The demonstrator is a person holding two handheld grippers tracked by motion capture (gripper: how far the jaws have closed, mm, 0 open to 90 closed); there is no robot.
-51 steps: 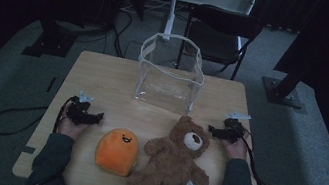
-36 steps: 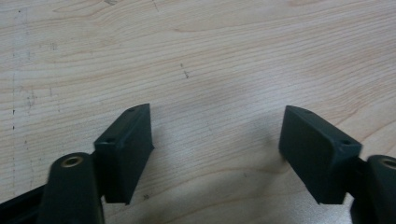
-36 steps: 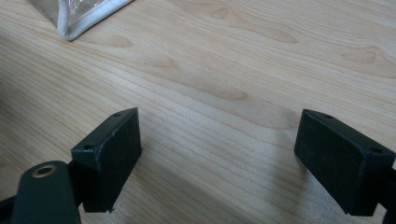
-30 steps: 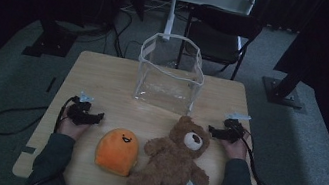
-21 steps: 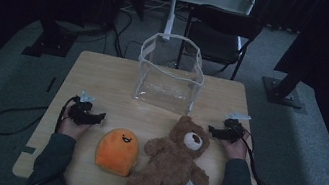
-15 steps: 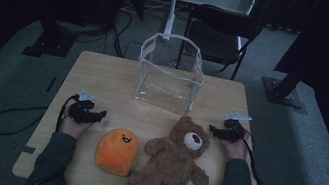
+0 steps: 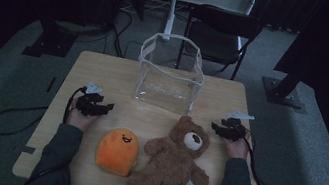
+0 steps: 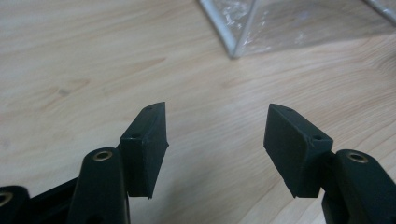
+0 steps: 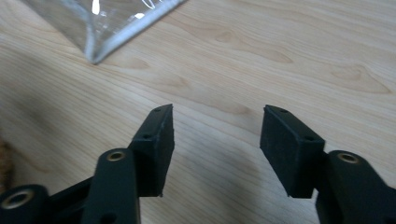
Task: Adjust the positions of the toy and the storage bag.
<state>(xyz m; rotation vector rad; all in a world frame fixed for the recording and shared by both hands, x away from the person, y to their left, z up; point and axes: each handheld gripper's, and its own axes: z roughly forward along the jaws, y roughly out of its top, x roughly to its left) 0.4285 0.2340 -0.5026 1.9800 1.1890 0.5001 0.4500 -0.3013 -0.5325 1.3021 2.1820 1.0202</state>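
Observation:
On the wooden table [image 7: 105, 72] a clear plastic bag [image 7: 169, 80] stands open at the far middle. A brown teddy bear [image 7: 174, 160] lies on its back near the front edge, with an orange smiling plush [image 7: 117, 150] to its left. My left gripper [image 7: 106, 108] hovers left of the plush, pointing inward. Its jaws [image 8: 217, 140] have just been closing but stand open, with only bare wood between them. My right gripper [image 7: 215, 127] sits right of the bear's head. Its jaws [image 9: 215, 140] have also just been closing and are open and empty. A bag corner [image 8: 261, 23] [image 9: 107, 23] lies ahead of each.
A dark chair [image 7: 221, 31] and a white stand [image 7: 171, 7] are behind the table. Cables [image 7: 11, 117] trail from both grippers over the table's sides to the grey floor. Bare wood lies between the bag and the toys.
My left gripper has shifted a little up and away from the person. The right hand, the toys and the bag have stayed where they were.

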